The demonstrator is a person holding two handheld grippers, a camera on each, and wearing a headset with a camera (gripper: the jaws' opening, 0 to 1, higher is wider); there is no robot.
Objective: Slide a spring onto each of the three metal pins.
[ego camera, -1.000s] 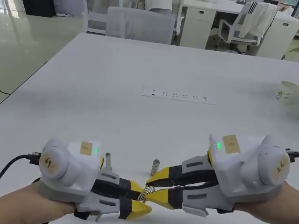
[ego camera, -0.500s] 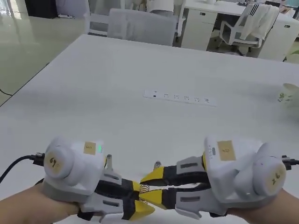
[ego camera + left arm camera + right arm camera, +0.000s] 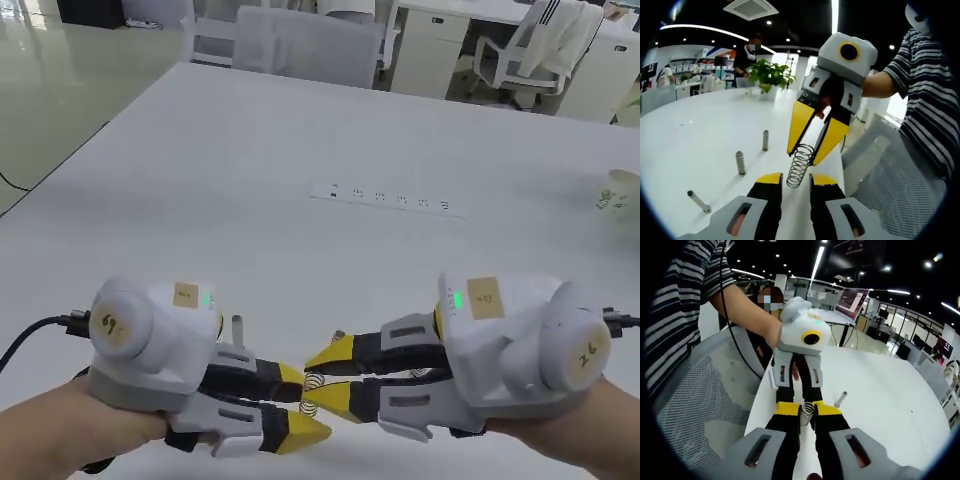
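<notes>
Since a second ago my right gripper (image 3: 807,408) has crept up and forward. The middle pin (image 3: 338,336), plain to see then, now only peeps over its upper jaw. The spring (image 3: 799,165) sits between the two sets of tips, as it did then.

My right jaws pinch the spring across its coils at one end. My left gripper (image 3: 796,178) has its jaws spread on either side of the other end, and I cannot tell whether they touch it. All this hangs just above the near edge of the bench (image 3: 300,150).

The pins stand in a row along that edge, just beyond my tips. The middle pin and the third pin (image 3: 765,140) already wear springs. The bare pin (image 3: 237,330) stands just behind my left gripper.

I judge the spring light, soft and quick to buckle or shoot away. It wants a gentle pinch on its side near one end, leaving the other end's bore free for the pin.
</notes>
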